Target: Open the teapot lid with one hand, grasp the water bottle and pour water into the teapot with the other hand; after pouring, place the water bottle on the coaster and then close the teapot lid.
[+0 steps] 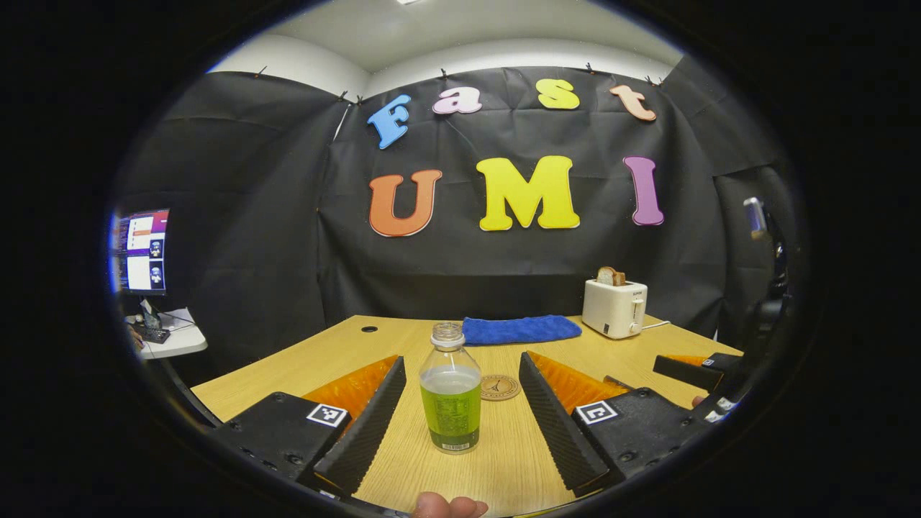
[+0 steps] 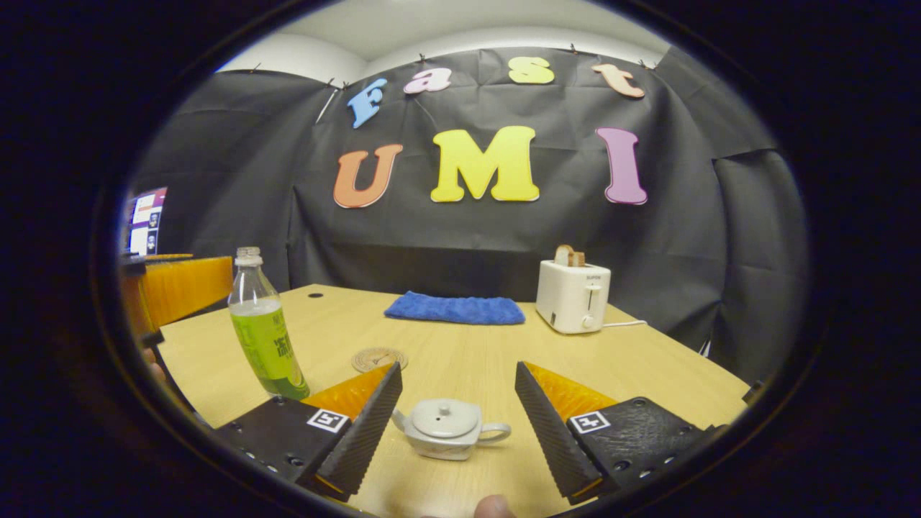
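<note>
The left gripper (image 1: 455, 432) stands wide open, its two fingers splayed to either side of the water bottle (image 1: 450, 392) without touching it. The bottle stands upright on the wooden table (image 1: 331, 352) between them, uncapped, with a green label and green liquid filling its lower part. Just behind the bottle, a little to its right, lies the round coaster (image 1: 500, 387), flat on the table and apart from the bottle. A fingertip (image 1: 447, 506) of the person holding the tool peeks in at the bottom edge.

The right gripper (image 2: 456, 424) is likewise spread wide, framing the small white teapot (image 2: 447, 429) that sits on the table between its fingers, with neither finger in contact. The teapot's lid (image 2: 440, 410) is on, knob upward, the handle pointing right and the spout left. In the left gripper view that gripper shows far off at the right edge.

Farther back on the table a folded blue cloth (image 1: 519, 329) lies near the wall, and to its right a white toaster (image 1: 614, 308) stands with bread in its slot. At the far left a monitor (image 1: 141, 250) glows above a small side desk.
</note>
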The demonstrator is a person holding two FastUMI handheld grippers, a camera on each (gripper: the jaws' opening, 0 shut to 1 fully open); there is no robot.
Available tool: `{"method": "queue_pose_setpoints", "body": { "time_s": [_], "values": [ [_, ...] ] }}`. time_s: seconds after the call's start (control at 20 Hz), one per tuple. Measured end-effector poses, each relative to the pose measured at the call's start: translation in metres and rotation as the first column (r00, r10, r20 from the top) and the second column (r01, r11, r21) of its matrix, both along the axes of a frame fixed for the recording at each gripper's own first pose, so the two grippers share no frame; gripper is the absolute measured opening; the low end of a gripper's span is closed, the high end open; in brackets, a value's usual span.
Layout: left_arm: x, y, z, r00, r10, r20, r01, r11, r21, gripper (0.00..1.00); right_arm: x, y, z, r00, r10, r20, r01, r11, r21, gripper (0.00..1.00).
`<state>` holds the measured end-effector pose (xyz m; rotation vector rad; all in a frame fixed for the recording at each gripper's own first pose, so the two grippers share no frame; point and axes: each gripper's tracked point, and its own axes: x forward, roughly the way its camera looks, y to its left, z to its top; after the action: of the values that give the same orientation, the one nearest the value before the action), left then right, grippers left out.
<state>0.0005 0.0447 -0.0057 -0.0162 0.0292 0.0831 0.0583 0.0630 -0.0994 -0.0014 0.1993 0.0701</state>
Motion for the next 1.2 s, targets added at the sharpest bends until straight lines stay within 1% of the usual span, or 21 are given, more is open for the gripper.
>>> {"method": "queue_pose_setpoints", "body": {
  "time_s": [0.1, 0.2, 0.25, 0.3, 0.35, 0.45, 0.55, 0.6, 0.65, 0.75, 0.85, 1.0, 1.1, 1.2],
  "values": [
    [0.000, 0.005, -0.001, 1.000, 0.006, -0.003, -0.006, 1.000, -0.004, 0.99, 0.005, 0.005, -0.010, 1.000, 0.008, -0.026, -0.008, 1.000, 0.009, 0.94],
    [0.002, 0.008, -0.002, 1.000, 0.011, -0.009, -0.011, 1.000, -0.005, 0.99, 0.009, 0.007, -0.015, 0.999, 0.011, -0.039, -0.010, 1.000, 0.008, 0.80],
    [0.003, 0.010, -0.003, 1.000, 0.014, -0.013, -0.014, 1.000, -0.004, 0.99, 0.010, 0.008, -0.017, 0.999, 0.011, -0.045, -0.011, 1.000, 0.006, 0.77],
    [0.003, 0.011, -0.004, 1.000, 0.016, -0.016, -0.016, 1.000, -0.005, 0.99, 0.011, 0.009, -0.019, 0.999, 0.012, -0.053, -0.011, 1.000, 0.007, 0.67],
    [0.003, 0.011, -0.006, 1.000, 0.018, -0.020, -0.018, 1.000, -0.007, 0.99, 0.012, 0.010, -0.022, 0.998, 0.015, -0.061, -0.015, 1.000, 0.008, 0.62],
    [0.005, 0.011, -0.008, 1.000, 0.019, -0.025, -0.019, 1.000, -0.006, 0.99, 0.014, 0.009, -0.027, 0.997, 0.011, -0.076, -0.011, 1.000, 0.006, 0.47],
    [0.006, 0.012, -0.012, 0.999, 0.014, -0.033, -0.015, 1.000, -0.014, 0.99, 0.014, 0.012, -0.030, 0.996, 0.019, -0.089, -0.018, 1.000, 0.014, 0.27],
    [0.007, 0.011, -0.013, 0.999, 0.006, -0.034, -0.007, 1.000, -0.019, 0.99, 0.016, 0.011, -0.028, 0.996, 0.018, -0.085, -0.017, 1.000, 0.010, 0.12],
    [0.006, 0.011, -0.014, 0.999, 0.000, -0.034, 0.000, 1.000, -0.019, 0.99, 0.014, 0.012, -0.029, 0.996, 0.019, -0.089, -0.019, 1.000, 0.003, 0.14],
    [0.007, 0.015, -0.021, 0.999, -0.002, -0.038, 0.002, 1.000, -0.007, 0.99, 0.015, 0.011, -0.029, 0.996, 0.015, -0.086, -0.016, 1.000, -0.010, 0.14],
    [0.009, 0.017, -0.033, 0.998, -0.008, -0.062, 0.008, 1.000, 0.010, 0.99, 0.016, 0.008, -0.030, 0.996, 0.007, -0.087, -0.008, 1.000, -0.016, 0.00],
    [0.013, 0.014, -0.052, 0.995, -0.027, -0.098, 0.026, 1.000, -0.006, 0.99, 0.014, 0.010, -0.028, 0.996, 0.015, -0.083, -0.017, 1.000, -0.025, 0.00],
    [0.018, 0.009, -0.063, 0.992, -0.048, -0.120, 0.045, 0.999, -0.022, 0.99, 0.015, 0.009, -0.027, 0.996, 0.024, -0.081, -0.025, 1.000, -0.011, 0.00],
    [0.024, 0.012, -0.074, 0.989, -0.045, -0.139, 0.043, 0.999, -0.014, 0.99, 0.015, 0.010, -0.026, 0.996, 0.027, -0.083, -0.027, 1.000, 0.002, 0.00]
  ]
}}
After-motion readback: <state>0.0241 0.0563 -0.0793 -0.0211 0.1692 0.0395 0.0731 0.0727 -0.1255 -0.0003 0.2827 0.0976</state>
